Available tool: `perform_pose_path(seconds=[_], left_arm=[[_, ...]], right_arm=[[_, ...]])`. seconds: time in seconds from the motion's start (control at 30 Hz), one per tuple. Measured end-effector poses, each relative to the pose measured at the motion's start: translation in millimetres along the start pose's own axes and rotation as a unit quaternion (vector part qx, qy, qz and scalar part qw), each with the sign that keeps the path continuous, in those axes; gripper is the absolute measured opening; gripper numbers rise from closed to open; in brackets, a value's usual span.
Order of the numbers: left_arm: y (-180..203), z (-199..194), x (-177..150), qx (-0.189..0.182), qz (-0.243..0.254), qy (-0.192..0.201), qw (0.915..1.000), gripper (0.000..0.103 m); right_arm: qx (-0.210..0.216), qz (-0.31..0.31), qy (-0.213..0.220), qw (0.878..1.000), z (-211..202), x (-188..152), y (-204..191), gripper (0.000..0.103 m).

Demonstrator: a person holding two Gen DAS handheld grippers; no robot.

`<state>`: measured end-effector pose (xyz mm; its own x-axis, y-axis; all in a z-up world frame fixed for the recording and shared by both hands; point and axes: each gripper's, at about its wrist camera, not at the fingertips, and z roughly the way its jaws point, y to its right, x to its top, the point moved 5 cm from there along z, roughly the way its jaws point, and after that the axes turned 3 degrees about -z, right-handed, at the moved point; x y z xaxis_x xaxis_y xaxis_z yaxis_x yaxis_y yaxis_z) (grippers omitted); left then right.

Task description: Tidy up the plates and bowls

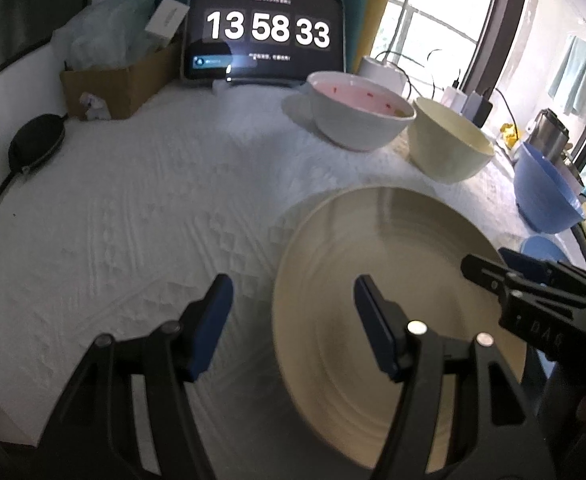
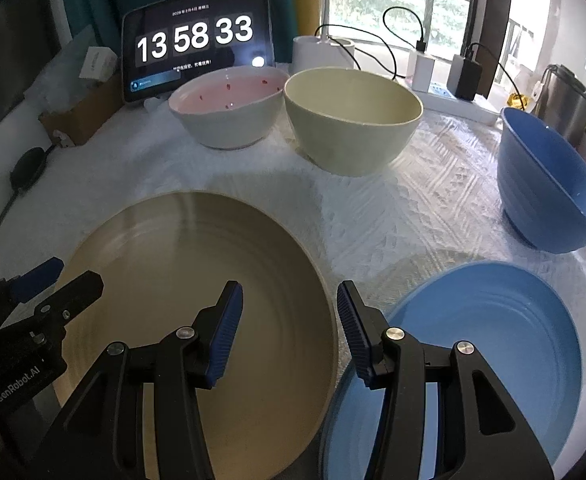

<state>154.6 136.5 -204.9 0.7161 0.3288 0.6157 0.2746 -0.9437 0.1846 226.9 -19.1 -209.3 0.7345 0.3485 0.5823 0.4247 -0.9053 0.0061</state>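
Both grippers hang over the white quilted cloth (image 2: 433, 200), jaws parted and nothing between the pads. The left gripper (image 1: 293, 316) straddles the left rim of the beige plate (image 1: 413, 280), one blue pad over the cloth, the other over the plate's ribbed inside; neither pad touches the rim. The right gripper (image 2: 289, 320) sits above the gap where the beige plate (image 2: 173, 260) meets the blue plate (image 2: 493, 340), its left pad over beige, its right pad at the blue one's edge. The two plates lie side by side, rims just about touching.

Behind them stand three bowls: a white bowl with a pink inside (image 2: 225, 116), a cream bowl (image 2: 353, 120) right beside it, and a blue bowl (image 2: 549, 184) well off to the right. A tablet clock (image 2: 197, 44) reads 13 58 33 at the back.
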Motion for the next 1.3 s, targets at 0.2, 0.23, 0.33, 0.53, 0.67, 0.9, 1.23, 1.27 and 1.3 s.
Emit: perform_pose_path(seconds=[0.2,0.23,0.33,0.53,0.67,0.9,1.23,1.27,1.3], left_arm=[[-0.7,4.9,-2.7,0.006,0.002,-0.009,0.9999,0.064],[-0.4,4.8,-2.9,0.006,0.003,-0.008,0.9999,0.064],[1.0,4.5,-4.2,0.008,0.010,-0.003,0.9999,0.064],[9.9,1.7,-8.0,-0.009,0.030,-0.003,0.9995,0.057],[10.0,0.5,-9.2,-0.005,0.029,-0.002,0.9996,0.057],[9.1,-9.9,-6.2,-0.008,0.027,0.013,0.9995,0.056],[13.0,-20.6,-6.4,-0.010,0.025,0.020,0.9994,0.056],[14.0,-22.2,-6.6,-0.010,0.026,0.022,0.9994,0.056],[14.8,-23.7,-6.6,-0.010,0.027,0.024,0.9993,0.056]], right_arm=[[-0.004,-0.007,-0.004,1.000,3.6,0.2,-2.6,0.052],[-0.005,-0.007,-0.005,1.000,4.6,-0.1,-2.7,0.052],[-0.012,-0.014,-0.011,1.000,9.0,-1.4,-4.9,0.052],[-0.012,-0.023,-0.010,1.000,7.8,-1.6,-8.3,0.049],[-0.010,-0.030,-0.008,0.999,5.2,-2.9,-11.8,0.042],[-0.008,-0.030,-0.004,1.000,-0.9,-5.3,-11.9,0.036],[-0.004,-0.025,0.015,1.000,-18.0,-5.6,-9.8,0.036],[-0.004,-0.025,0.017,1.000,-19.5,-5.8,-9.7,0.036],[-0.004,-0.024,0.019,1.000,-21.2,-6.0,-9.2,0.036]])
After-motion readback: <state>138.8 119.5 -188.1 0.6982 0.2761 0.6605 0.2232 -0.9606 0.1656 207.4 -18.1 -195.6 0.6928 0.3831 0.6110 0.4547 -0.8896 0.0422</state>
